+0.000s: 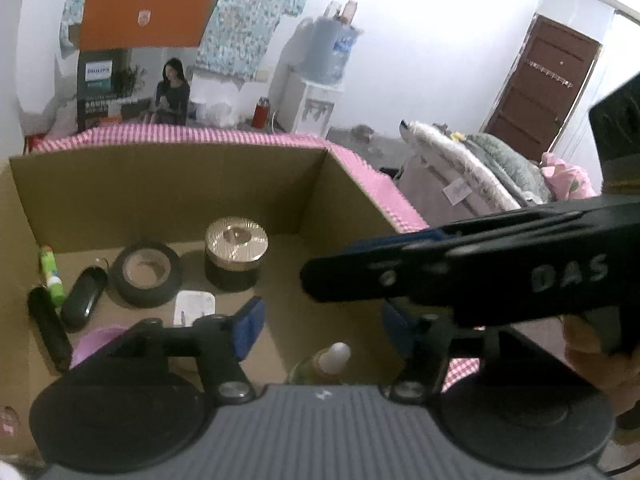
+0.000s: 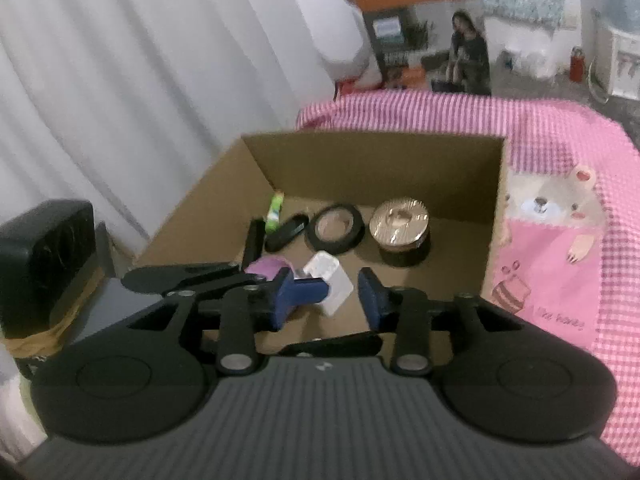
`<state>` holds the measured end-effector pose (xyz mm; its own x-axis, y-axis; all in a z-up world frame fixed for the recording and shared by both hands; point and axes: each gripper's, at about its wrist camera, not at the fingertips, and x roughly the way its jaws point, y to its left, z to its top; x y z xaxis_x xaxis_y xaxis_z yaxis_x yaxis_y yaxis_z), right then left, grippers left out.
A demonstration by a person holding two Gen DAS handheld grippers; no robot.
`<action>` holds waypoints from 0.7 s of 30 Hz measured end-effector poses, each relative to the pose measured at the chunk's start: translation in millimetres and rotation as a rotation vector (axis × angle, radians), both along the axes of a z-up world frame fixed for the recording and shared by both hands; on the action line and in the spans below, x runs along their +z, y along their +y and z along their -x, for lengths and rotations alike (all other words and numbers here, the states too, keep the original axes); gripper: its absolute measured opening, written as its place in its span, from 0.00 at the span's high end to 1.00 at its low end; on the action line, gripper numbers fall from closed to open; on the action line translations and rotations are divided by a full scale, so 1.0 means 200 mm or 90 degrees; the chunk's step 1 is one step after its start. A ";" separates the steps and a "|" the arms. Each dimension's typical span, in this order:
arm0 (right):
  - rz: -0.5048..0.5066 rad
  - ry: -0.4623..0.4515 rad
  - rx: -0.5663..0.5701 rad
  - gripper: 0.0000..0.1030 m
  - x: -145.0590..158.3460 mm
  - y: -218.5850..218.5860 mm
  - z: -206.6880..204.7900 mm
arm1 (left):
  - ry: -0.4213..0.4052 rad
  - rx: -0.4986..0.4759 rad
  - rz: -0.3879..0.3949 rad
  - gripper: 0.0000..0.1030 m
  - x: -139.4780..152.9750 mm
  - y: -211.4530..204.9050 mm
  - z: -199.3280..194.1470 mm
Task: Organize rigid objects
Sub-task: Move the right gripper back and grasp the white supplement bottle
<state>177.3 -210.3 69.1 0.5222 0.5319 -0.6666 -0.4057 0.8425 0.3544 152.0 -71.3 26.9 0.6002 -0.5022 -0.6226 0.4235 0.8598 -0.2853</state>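
Already we have most things in the box (image 2: 494, 216): tape (image 2: 335, 227), round tin (image 2: 399, 222), charger (image 2: 330, 286), tubes. Both our left gripper (image 1: 320, 322) and right gripper (image 2: 324, 300) hover with jaws spread, empty. Only a dropper bottle (image 1: 330, 362) seems loose, near the box's front.

In the open cardboard box (image 2: 460, 184), black tape roll (image 2: 335, 229) lies flat beside the gold-lidded jar (image 2: 399, 221); white charger (image 2: 330, 288) lies nearer.
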 end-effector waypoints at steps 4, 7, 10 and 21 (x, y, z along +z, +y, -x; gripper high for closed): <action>-0.033 -0.063 -0.028 0.48 0.08 -0.05 0.14 | -0.027 -0.003 -0.002 0.21 0.06 0.01 0.08; -0.051 -0.089 -0.050 0.38 0.10 -0.08 0.26 | -0.041 -0.013 -0.004 0.16 0.09 0.02 0.16; -0.057 -0.110 -0.071 0.31 0.11 -0.09 0.40 | -0.058 -0.024 -0.013 0.13 0.11 0.04 0.26; -0.090 -0.137 -0.118 0.20 0.04 -0.08 0.75 | -0.066 -0.011 -0.050 0.11 0.11 0.16 0.57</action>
<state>27.7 -225.3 76.2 0.7401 0.4943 -0.4561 -0.3283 0.8574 0.3964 38.0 -39.5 49.5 0.6552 -0.4657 -0.5949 0.4627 0.8698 -0.1713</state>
